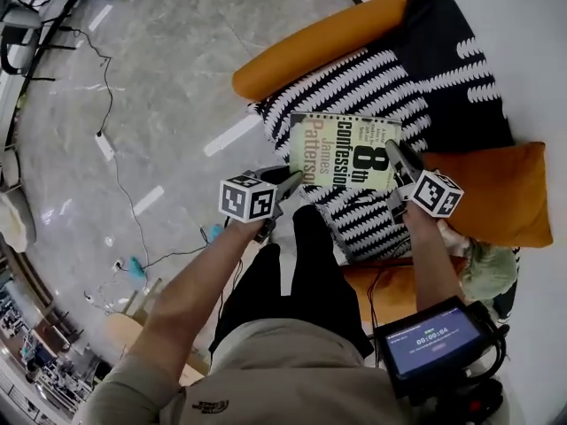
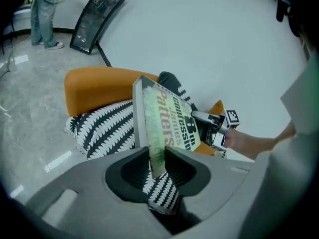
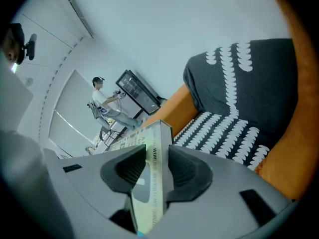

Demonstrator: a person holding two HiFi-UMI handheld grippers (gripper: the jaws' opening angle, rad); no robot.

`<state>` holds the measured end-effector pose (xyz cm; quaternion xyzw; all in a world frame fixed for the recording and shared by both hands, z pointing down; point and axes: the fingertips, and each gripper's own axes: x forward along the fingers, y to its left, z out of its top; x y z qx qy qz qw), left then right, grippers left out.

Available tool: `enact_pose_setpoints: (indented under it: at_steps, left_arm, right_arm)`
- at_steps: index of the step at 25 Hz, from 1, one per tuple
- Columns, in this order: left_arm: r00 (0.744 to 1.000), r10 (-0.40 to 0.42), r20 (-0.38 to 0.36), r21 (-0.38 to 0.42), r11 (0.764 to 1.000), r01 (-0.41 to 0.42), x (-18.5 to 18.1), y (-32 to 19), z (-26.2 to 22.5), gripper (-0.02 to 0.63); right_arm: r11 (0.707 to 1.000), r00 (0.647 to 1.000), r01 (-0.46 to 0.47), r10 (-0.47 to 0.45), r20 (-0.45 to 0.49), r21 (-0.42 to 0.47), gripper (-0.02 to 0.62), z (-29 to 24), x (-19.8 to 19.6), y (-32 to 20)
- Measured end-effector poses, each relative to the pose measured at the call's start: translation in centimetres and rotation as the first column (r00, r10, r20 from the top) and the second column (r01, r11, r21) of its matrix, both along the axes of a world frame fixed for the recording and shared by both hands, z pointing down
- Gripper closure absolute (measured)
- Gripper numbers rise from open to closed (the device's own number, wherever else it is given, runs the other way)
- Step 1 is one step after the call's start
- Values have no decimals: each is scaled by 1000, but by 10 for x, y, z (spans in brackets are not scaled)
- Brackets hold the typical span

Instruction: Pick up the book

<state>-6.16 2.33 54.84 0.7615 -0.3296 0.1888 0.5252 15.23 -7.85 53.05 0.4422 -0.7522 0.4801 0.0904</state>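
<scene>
From the head view, we see the book point(image 1: 344, 151) lying face up over the patterned seat of the armchair point(image 1: 381, 69), with an orange cushion point(image 1: 492, 193) off to one side. The left hand-held gripper point(image 1: 291, 177) meets the book at its near left corner, and the right hand-held gripper point(image 1: 396, 153) meets it at the right edge. Whether the book is fully clear of the seat we cannot tell from here.

In the left gripper view, the left hand-held gripper point(image 2: 157, 156) is pinching the book's point(image 2: 167, 121) edge, with both pads pressed on the block of pages. The book rises tilted away from us and the black-and-white seat cloth point(image 2: 107, 128) shows beneath it. The other gripper shows at the far edge.

In the right gripper view, the right hand-held gripper point(image 3: 155, 166) is likewise clamped on the book point(image 3: 152, 153), whose edge stands between the pads. Behind it are the seat back point(image 3: 249, 78) and, far off, a person point(image 3: 102, 101) at some equipment.

We judge the lift to be the risky part. Both holds sit only at the margins, so the book could slip out if either hand eases its squeeze. It is a paperback, so it may bow or fan open if our hands drift together, and pulling them apart could drag an edge off the pads. Raising one side faster than the other would twist it loose.
</scene>
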Motion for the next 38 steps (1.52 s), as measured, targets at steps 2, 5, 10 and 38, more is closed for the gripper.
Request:
enact_pose_setpoints:
  at_steps: [2,5,10,38]
  left_arm:
    - [1000,-5,1,12,1000,5,-1,1,0,503]
    - [1000,-12,-6,15,1000,12,0,-1,7,503]
    - [1000,-26,-15,16,1000,27,-1,0,3,503]
    - [998,-52,-38,15,999,53,0,-3,13,506]
  right_arm:
    - [1000,1000,-3,3,5,13,449,-1,0,2]
    - [1000,1000,-4,4,7,21,451,3,0,2]
    - [999,1000,2,-3,4,38,453,-3,0,4]
    - [995,999,-19,14,52,96,457,4,3,3]
